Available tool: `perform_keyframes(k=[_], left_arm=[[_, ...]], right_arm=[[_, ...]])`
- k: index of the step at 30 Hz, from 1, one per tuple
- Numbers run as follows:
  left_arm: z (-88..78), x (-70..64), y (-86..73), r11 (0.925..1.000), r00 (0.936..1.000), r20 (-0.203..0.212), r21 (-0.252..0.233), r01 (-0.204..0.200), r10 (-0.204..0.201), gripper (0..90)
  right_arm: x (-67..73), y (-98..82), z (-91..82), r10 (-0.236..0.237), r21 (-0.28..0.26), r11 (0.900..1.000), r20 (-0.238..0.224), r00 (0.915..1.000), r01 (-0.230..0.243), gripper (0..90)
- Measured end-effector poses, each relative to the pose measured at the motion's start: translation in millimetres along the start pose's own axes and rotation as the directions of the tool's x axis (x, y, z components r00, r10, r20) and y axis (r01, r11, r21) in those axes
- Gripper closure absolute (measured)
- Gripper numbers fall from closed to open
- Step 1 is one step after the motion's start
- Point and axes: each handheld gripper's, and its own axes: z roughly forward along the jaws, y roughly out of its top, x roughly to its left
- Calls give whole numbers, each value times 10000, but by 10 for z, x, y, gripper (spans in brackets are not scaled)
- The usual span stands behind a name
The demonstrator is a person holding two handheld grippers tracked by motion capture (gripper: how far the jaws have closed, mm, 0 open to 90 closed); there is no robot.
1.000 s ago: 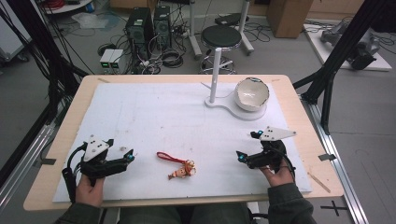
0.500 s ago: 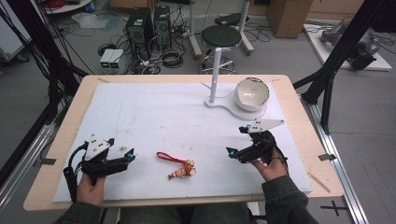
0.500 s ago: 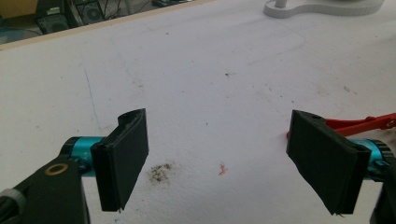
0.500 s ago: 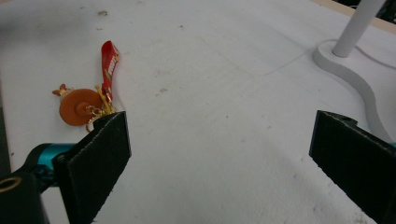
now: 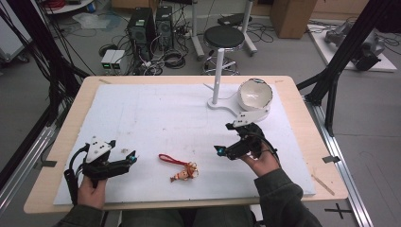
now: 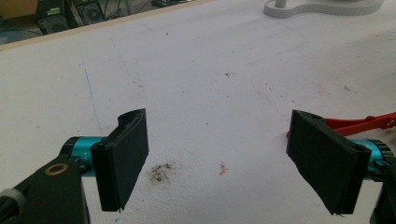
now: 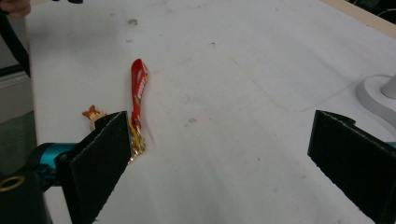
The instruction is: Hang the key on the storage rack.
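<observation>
The left tongs rest low at the near left of the table, jaws spread wide and empty. The right tongs hang above the white mat at the near right, also wide and empty, pointing toward the charm. The charm lies on the mat between both tongs, touching neither, its red strap stretched toward the left tongs. A bowl sits on a white stand at the far right.

Keychain lies on worktop near front, btwn left gripper & right gripper; bowl far right, beside stand.
</observation>
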Motion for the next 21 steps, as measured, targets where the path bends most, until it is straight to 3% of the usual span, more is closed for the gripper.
perform_keyframes(k=[4, 12, 13, 21], left_arm=[[-5, 3, 0, 10000, 10000, -15, -10, 21, -21, 213], [-3, 8, -3, 10000, 10000, -1, -16, 37, -37, 213], [-4, 10, -3, 10000, 10000, -38, -20, 47, -47, 213], [-3, 13, -4, 10000, 10000, -28, 3, 28, -28, 213]], right_arm=[[25, 107, 77, -63, 153, 9999, -218, 9997, 67, 62], [73, 278, 222, -241, 514, 9983, -656, 9976, 275, 186], [88, 314, 262, -434, 608, 9970, -768, 9961, 481, 200], [123, 394, 364, -536, 850, 9944, -1013, 9934, 624, 247]])
